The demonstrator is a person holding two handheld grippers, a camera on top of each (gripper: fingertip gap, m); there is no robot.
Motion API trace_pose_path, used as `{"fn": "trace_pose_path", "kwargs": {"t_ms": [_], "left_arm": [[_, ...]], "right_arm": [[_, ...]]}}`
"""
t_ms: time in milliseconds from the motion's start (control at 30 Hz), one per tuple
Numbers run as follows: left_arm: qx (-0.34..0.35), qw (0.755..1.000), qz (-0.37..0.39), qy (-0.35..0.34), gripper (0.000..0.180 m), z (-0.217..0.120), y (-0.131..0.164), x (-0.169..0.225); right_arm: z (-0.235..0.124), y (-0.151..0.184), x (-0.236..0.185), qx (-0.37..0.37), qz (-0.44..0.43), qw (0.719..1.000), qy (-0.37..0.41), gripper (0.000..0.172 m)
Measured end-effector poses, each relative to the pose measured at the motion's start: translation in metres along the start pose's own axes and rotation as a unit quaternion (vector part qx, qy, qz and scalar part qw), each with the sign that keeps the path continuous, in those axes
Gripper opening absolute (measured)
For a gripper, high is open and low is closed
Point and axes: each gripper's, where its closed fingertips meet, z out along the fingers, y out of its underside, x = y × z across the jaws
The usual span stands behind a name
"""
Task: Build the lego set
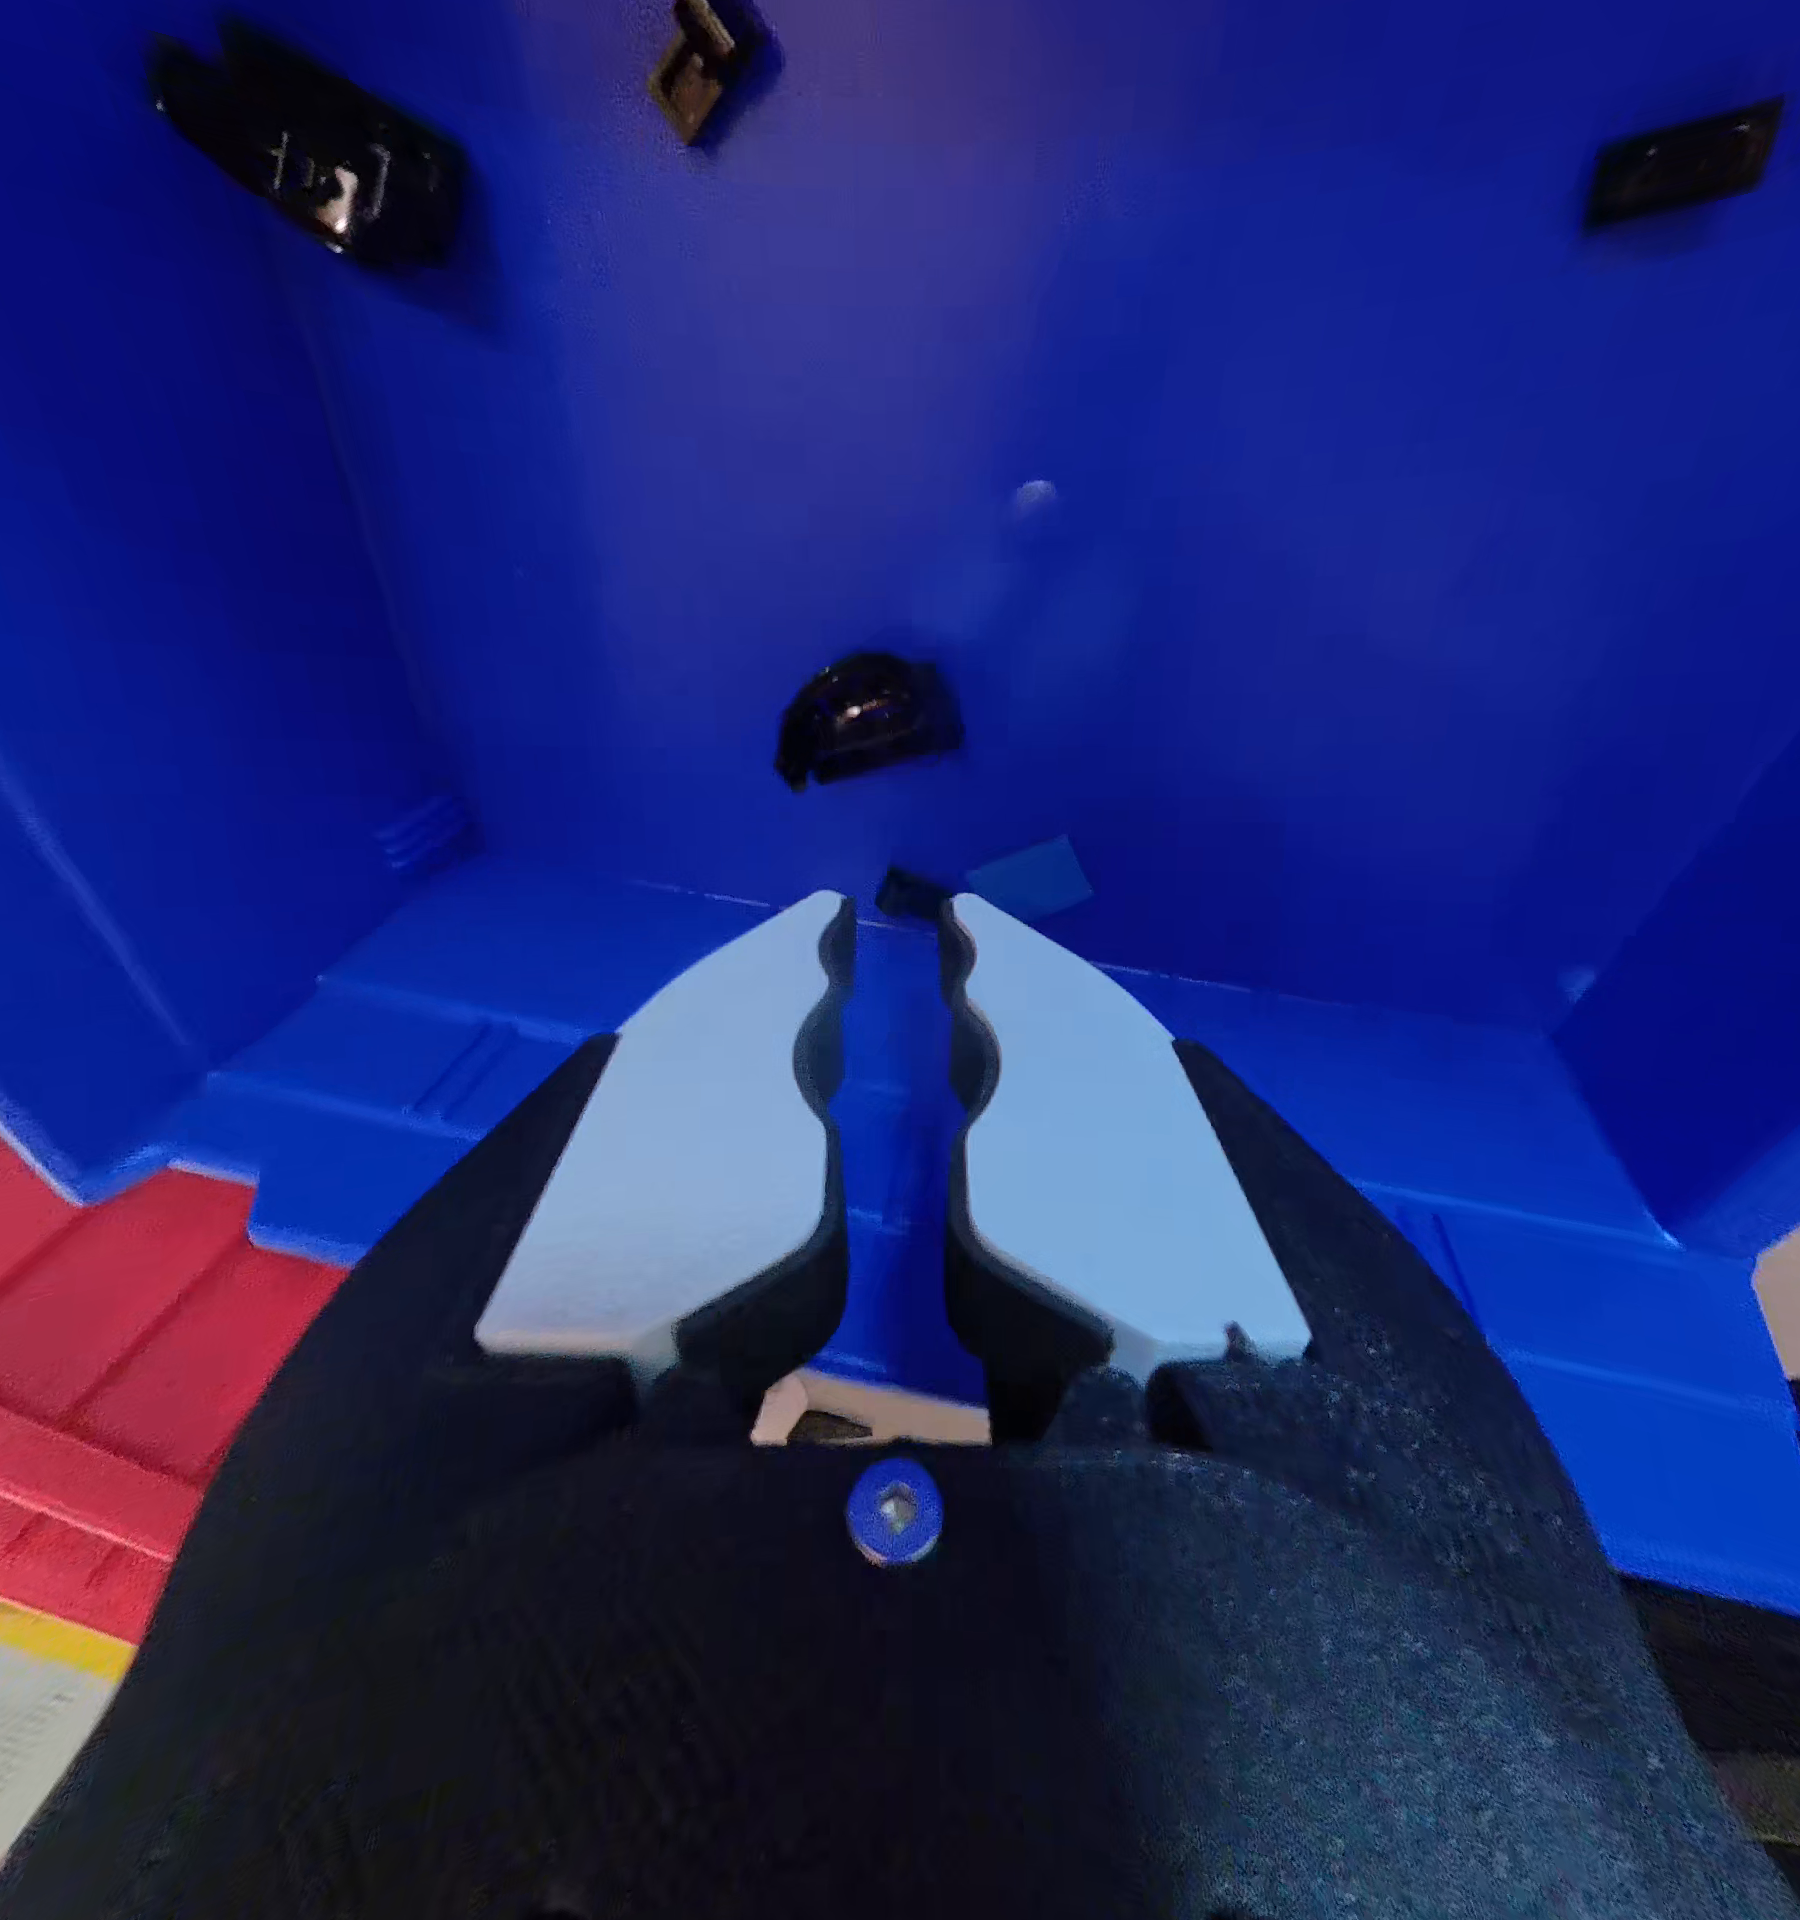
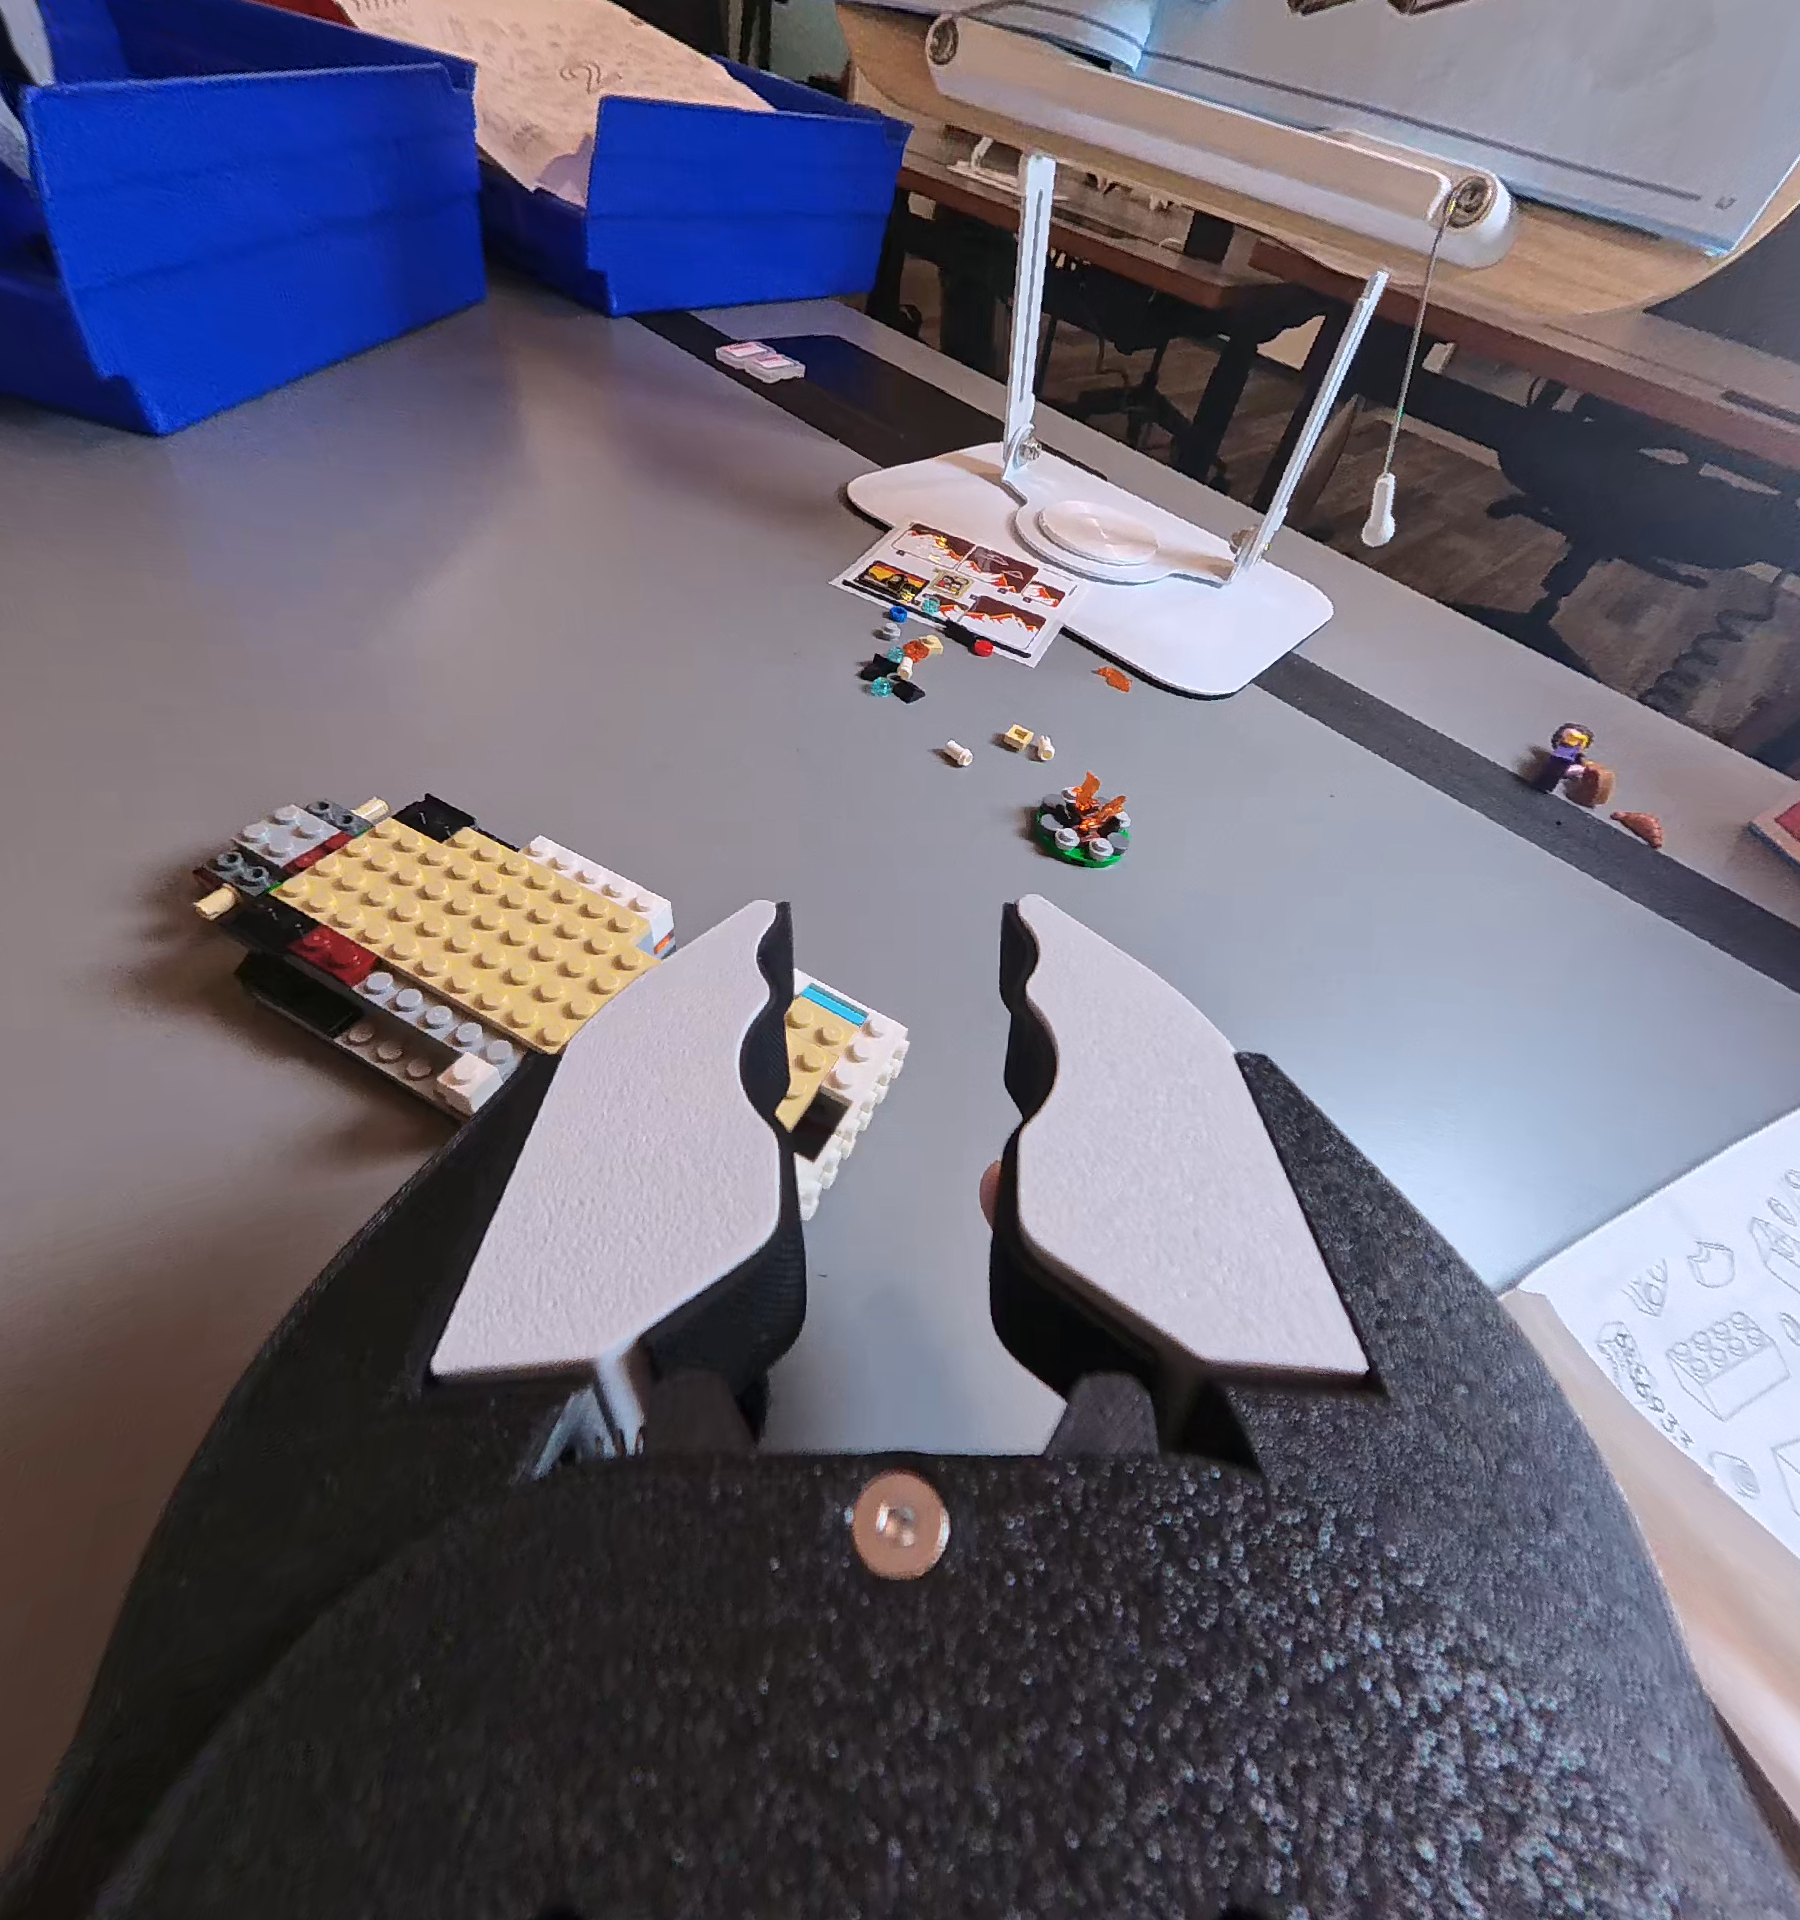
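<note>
Left wrist view. The left gripper [image 1: 898,909] points into a blue bin [image 1: 1291,520]. Its jaws stand a narrow gap apart. A small black piece [image 1: 904,894] sits at the tips, close against the right-hand fingertip [image 1: 963,914]; a strip of blue shows between the piece and the other fingertip. Whether the piece is gripped or merely lies on the bin floor beyond the tips cannot be told. Ahead of the jaws lies a larger black part [image 1: 865,722]. Just right of the tips lies a small blue tile [image 1: 1036,881]. Far ahead, three more black parts lie scattered: one to the left [image 1: 314,166], one near centre [image 1: 704,73], one to the right [image 1: 1685,171]. Left of the gripper body, outside the bin, a red bin [image 1: 96,1351] shows.

Right wrist view. The right gripper [image 2: 896,925] hovers over a grey table [image 2: 460,623]. Its jaws stand wide apart, with bare table between them and nothing gripped. Left of the jaws, partly under the left finger, lies a brick assembly [image 2: 460,925] with a tan studded plate on top. Ahead and slightly right stands a small campfire model [image 2: 1083,816] on a green round base. Farther ahead lie loose small pieces [image 2: 917,655], a sticker sheet [image 2: 963,587] and a white stand [image 2: 1135,551]. Far ahead to the left stand blue bins [image 2: 252,208]. Right of the gripper body lies an open booklet [image 2: 1727,1351].
</note>
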Motion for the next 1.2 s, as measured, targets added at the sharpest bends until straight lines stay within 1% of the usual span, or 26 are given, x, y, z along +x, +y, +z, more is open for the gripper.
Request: {"fn": "trace_pose_path", "kwargs": {"t_ms": [133, 333, 400, 533, 767, 900, 1067, 1133, 1200], "left_arm": [[-0.011, 1.0, 0.024, 0.006, 0.02, -0.002, 0.005, 0.004], [-0.09, 0.993, 0.069, 0.015, 0.024, 0.016, 0.01, 0.009], [-0.123, 0.989, 0.072, 0.026, 0.025, 0.021, 0.014, 0.01], [-0.162, 0.983, 0.076, 0.043, 0.025, 0.029, 0.019, 0.008], [-0.179, 0.978, 0.078, 0.071, 0.018, 0.033, 0.02, 0.006], [-0.172, 0.978, 0.076, 0.086, 0.018, 0.033, 0.018, 0.007], [-0.128, 0.985, 0.058, 0.098, 0.017, 0.027, 0.013, 0.01], [-0.094, 0.99, 0.047, 0.095, 0.017, 0.015, 0.01, 0.012], [-0.026, 0.995, 0.039, 0.092, 0.017, -0.004, -0.003, 0.018]], "right_arm": [[0.001, -0.001, -0.003, 0.002, -0.003, 1.0, -0.005, 0.038], [0.002, 0.0, -0.004, -0.001, -0.008, 1.0, -0.003, 0.038], [0.002, 0.0, -0.003, -0.002, -0.009, 1.0, -0.001, 0.038], [0.003, 0.0, -0.002, -0.003, -0.008, 1.0, -0.001, 0.037], [0.003, 0.001, -0.002, -0.005, -0.006, 1.0, -0.001, 0.037], [0.003, 0.001, -0.002, -0.006, -0.007, 1.0, -0.002, 0.036], [0.002, 0.002, -0.003, -0.007, -0.013, 1.0, -0.003, 0.036], [0.002, 0.002, -0.003, -0.007, -0.014, 1.0, -0.003, 0.036], [0.002, 0.001, -0.004, -0.005, -0.017, 1.0, -0.004, 0.036]]}}
